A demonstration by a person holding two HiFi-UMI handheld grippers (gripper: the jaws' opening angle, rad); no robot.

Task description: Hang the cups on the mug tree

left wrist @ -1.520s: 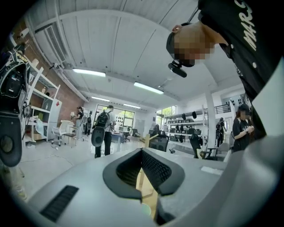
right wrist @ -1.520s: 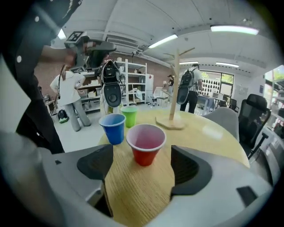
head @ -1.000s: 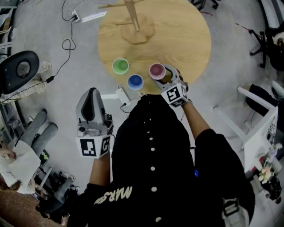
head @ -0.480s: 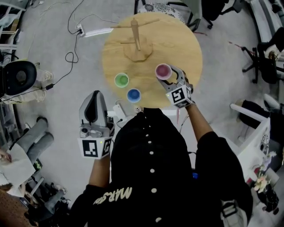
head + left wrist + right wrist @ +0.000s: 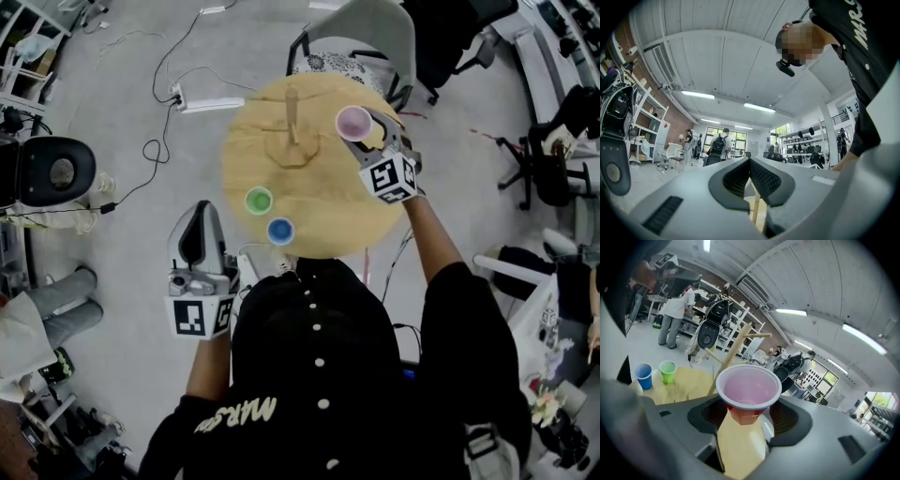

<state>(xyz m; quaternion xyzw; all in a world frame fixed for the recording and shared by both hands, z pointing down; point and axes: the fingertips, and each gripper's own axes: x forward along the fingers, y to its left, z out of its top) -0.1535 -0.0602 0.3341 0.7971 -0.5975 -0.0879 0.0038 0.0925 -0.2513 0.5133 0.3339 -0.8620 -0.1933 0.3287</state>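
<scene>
a black buttoned top (image 5: 319, 375) with a row of white buttons down its middle, pale lettering low on one side, sleeves stopping short of the wrists. the left claw (image 5: 750, 168) and the right claw (image 5: 745, 420) are smooth grey moulded shells with dark ribbed pads, each bearing a white cube with black square markers (image 5: 200, 316).

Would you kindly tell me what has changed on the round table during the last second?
The right tool, still shut on the red plastic cup with a pink inside, carried it from the near edge of the round wooden table to just right of the wooden mug tree. The green plastic cup and blue plastic cup stayed put; the left tool stayed shut, empty, off the table.
</scene>
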